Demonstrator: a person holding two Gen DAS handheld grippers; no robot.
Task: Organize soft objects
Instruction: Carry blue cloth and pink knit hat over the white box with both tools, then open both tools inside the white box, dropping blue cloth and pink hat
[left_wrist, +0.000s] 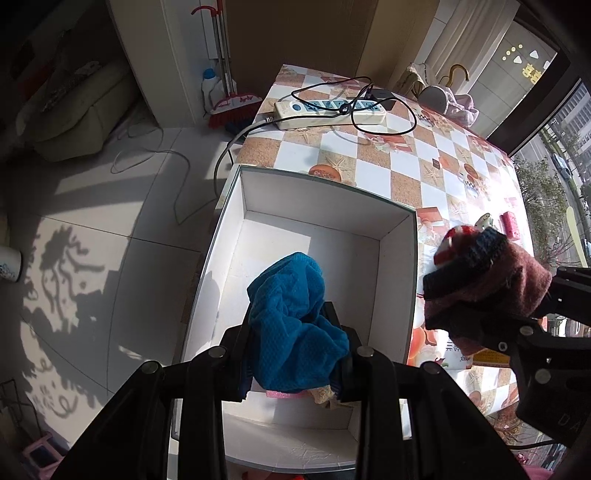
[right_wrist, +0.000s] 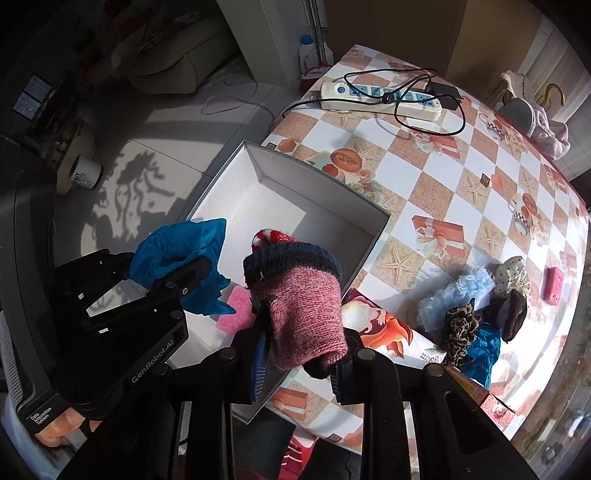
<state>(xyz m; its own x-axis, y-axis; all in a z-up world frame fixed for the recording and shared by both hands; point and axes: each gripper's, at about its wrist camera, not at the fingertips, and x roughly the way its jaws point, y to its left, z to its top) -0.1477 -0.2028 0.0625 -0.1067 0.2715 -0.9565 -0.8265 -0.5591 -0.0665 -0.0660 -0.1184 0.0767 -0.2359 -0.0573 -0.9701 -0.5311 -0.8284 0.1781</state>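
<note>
Left wrist: left claw (left_wrist: 295, 354) clamps blue cloth (left_wrist: 295, 325) above box (left_wrist: 325, 192); right claw (right_wrist: 301, 354) seemingly grips knit sock (right_wrist: 303, 302).

A white power strip (left_wrist: 330, 114) with a black cable (left_wrist: 384, 110) looped over it lies at the far end of the checkered desk (left_wrist: 373, 162), while a red broom (left_wrist: 236, 107) and a white bottle (left_wrist: 209, 86) stand on the tiled floor (left_wrist: 110, 229) beyond.

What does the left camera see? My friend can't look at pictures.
The left gripper holds a blue cloth over a white box on a checkered table. Beside it, the right gripper holds a knitted sock.
</note>
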